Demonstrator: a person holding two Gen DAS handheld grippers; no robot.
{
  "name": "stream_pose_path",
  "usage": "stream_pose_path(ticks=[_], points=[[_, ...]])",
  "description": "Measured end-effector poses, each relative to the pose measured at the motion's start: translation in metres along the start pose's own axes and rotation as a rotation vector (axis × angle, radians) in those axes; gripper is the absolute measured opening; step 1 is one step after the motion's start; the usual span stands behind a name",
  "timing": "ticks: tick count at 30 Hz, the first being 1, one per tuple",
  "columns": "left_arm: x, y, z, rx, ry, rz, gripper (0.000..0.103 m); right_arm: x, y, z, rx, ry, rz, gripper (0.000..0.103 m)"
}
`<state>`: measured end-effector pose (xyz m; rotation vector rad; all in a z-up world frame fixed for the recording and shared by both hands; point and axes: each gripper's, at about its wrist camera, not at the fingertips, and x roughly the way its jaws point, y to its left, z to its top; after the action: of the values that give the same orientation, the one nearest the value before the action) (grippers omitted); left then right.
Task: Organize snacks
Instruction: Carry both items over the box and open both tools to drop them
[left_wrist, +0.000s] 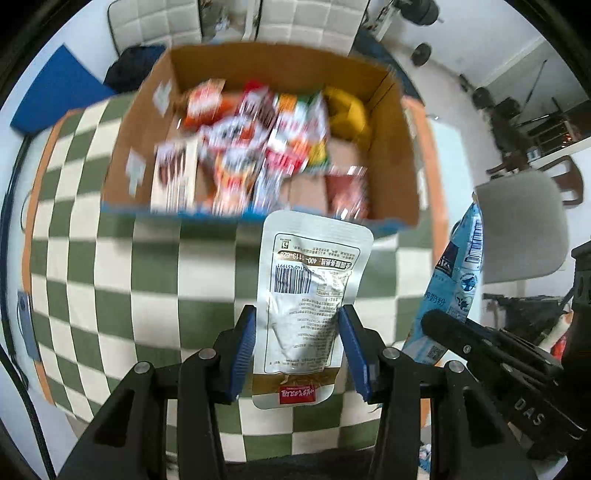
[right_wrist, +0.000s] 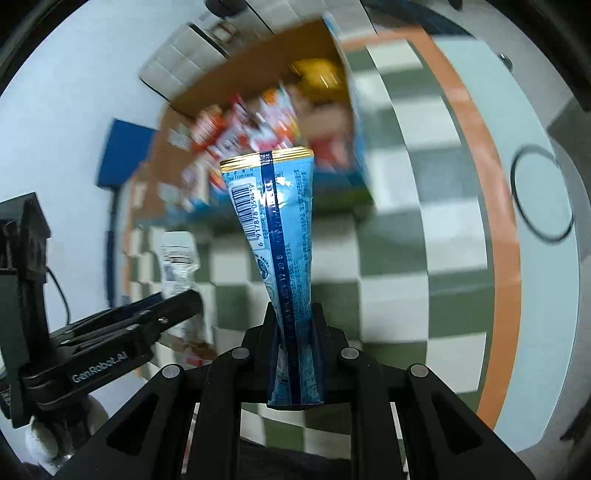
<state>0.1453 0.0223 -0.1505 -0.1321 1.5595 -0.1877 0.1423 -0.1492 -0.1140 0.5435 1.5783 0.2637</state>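
Note:
My left gripper (left_wrist: 297, 332) is shut on a white snack pouch (left_wrist: 314, 280) with a barcode, held above the checkered cloth, just short of the near wall of an open cardboard box (left_wrist: 391, 147) holding several colourful snack packets (left_wrist: 255, 144). My right gripper (right_wrist: 295, 321) is shut on a blue snack packet (right_wrist: 277, 221), held upright in front of the same box (right_wrist: 258, 55). The blue packet (left_wrist: 454, 280) and the right gripper's finger show at the right of the left wrist view. The white pouch (right_wrist: 177, 258) and left gripper show at the left of the right wrist view.
The box stands on a green and white checkered cloth (left_wrist: 110, 280) with an orange border (right_wrist: 491, 206) over a round white table (right_wrist: 546, 295). A grey chair (left_wrist: 524, 229) stands to the right. A blue mat (left_wrist: 55, 96) lies on the floor beyond the table.

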Motion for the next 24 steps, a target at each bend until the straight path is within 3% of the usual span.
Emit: stream_pose_path(ticks=[7, 13, 18, 24], points=[[-0.014, -0.006, 0.089, 0.020, 0.005, -0.038, 0.043, -0.044, 0.024, 0.073, -0.029, -0.118, 0.009, 0.017], [0.018, 0.010, 0.150, -0.050, 0.114, -0.094, 0.043, -0.032, 0.029, 0.133, -0.021, -0.139, -0.059, 0.017], [0.044, 0.016, 0.173, -0.085, 0.200, -0.127, 0.043, 0.004, 0.020, 0.170, 0.008, -0.081, -0.105, 0.017], [0.071, 0.014, 0.181, -0.091, 0.277, -0.144, 0.043, 0.044, 0.011, 0.191, 0.009, -0.015, -0.176, 0.017]])
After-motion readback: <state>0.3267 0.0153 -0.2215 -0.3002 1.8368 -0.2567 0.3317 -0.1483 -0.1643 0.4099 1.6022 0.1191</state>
